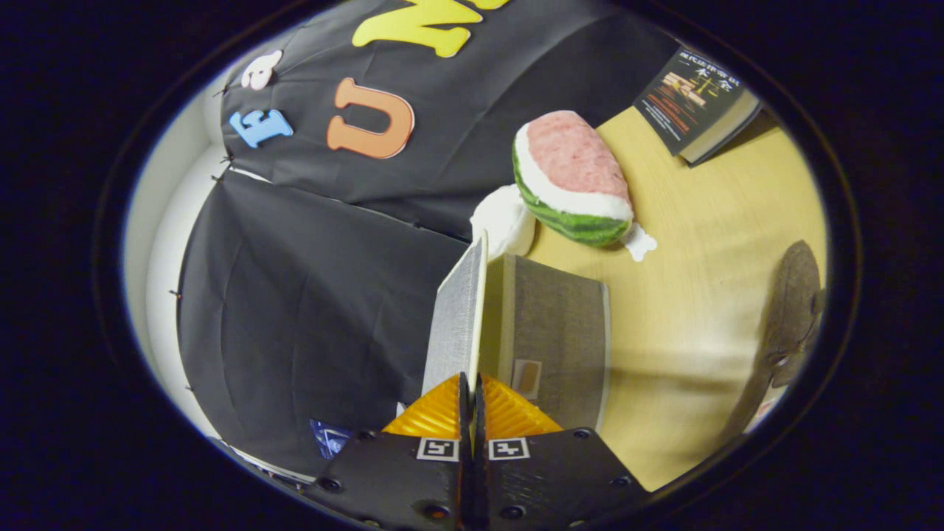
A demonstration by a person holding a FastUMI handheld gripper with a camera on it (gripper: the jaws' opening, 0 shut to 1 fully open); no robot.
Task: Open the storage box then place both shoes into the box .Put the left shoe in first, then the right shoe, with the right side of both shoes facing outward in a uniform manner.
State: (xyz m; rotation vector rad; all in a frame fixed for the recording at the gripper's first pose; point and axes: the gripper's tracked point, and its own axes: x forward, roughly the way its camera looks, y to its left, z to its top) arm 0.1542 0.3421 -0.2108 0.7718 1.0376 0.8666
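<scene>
The view is rolled sideways. My gripper is shut on the edge of the storage box's lid, a thin grey fabric panel with a pale rim that stands lifted away from the box. The grey fabric storage box sits just beyond the fingers on the wooden table, with a small tag on its side. A dark brown shoe lies on the table farther from the box, partly cut off.
A plush watermelon slice and a white plush lie beyond the box. A dark book rests near the table's far corner. The black booth cloth hangs close beside the lid.
</scene>
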